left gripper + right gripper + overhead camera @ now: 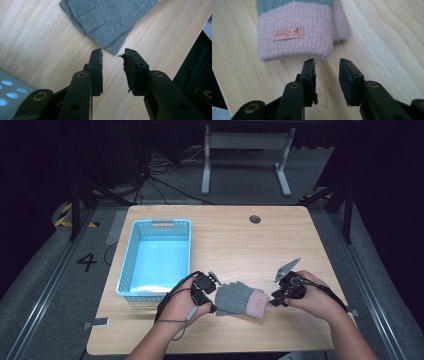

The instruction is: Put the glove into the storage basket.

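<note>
A pair of grey knit gloves (239, 299) with pink cuffs lies flat on the wooden surface (240, 240), near its front edge, one glove stacked on the other. All places below are taken from the gloves.

The left gripper (209, 292) sits just beside their grey fingertip end. In the left gripper view its fingers (97, 70) stand apart with nothing between them, the tips just short of a glove corner (113, 48), bare wood under the gap.

The right gripper (280, 296) sits just beside the pink cuff end. In the right gripper view its fingers (308, 75) are parted and hold nothing, the tips close to the cuff hem (294, 53) but not touching it; a small pink label (288, 34) faces up on the cuff.

A blue perforated basket (131, 254) stands behind and left of the gloves, near the left gripper. Behind and to the right of the gloves the surface lies bare up to its far edge, apart from a round cable hole (255, 219).
</note>
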Demonstrator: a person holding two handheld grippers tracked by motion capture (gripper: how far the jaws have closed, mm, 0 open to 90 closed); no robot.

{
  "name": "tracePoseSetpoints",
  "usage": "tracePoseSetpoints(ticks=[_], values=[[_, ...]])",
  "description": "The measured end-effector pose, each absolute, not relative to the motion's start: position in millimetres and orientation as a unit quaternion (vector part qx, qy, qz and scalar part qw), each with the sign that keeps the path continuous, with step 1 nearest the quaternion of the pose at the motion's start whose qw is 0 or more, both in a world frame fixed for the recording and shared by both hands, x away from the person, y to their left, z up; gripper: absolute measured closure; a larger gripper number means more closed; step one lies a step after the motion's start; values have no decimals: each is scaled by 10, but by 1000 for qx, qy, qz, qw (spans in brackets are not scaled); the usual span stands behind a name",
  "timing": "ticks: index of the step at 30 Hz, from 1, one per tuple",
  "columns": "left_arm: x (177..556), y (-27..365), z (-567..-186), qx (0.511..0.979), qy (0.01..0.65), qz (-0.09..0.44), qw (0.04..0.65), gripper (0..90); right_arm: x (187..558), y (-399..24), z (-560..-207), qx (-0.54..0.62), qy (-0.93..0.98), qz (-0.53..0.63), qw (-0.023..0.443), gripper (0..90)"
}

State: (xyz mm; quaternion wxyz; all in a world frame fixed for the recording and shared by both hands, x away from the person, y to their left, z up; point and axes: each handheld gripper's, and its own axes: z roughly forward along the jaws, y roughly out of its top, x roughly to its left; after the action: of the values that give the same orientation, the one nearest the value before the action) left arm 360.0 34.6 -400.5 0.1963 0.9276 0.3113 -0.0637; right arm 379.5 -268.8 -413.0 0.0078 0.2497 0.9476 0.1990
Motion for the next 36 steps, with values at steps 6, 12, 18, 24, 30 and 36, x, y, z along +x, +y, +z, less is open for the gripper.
tracePoseSetpoints(ticks=[6, 12, 18, 24, 30, 36], values=[[3612, 344, -4020, 930, 307, -65, 193, 689, 3811, -2663, -4176, 247, 947, 203, 3, 680], [3608, 313, -4051, 931, 304, -67, 190, 689, 3823, -2643, -4193, 244, 947, 211, 0, 690], [3616, 241, -4112, 935, 298, -66, 179, 686, 3825, -2641, -4197, 241, 947, 211, 0, 694], [3630, 163, -4214, 939, 296, -65, 166, 673, 3824, -2642, -4197, 241, 947, 211, 0, 690], [3645, 118, -4275, 939, 298, -58, 160, 664, 3821, -2642, -4200, 243, 947, 211, 2, 685], [3666, 139, -4285, 935, 310, -60, 160, 626, 3815, -2642, -4202, 244, 947, 211, 4, 681]])
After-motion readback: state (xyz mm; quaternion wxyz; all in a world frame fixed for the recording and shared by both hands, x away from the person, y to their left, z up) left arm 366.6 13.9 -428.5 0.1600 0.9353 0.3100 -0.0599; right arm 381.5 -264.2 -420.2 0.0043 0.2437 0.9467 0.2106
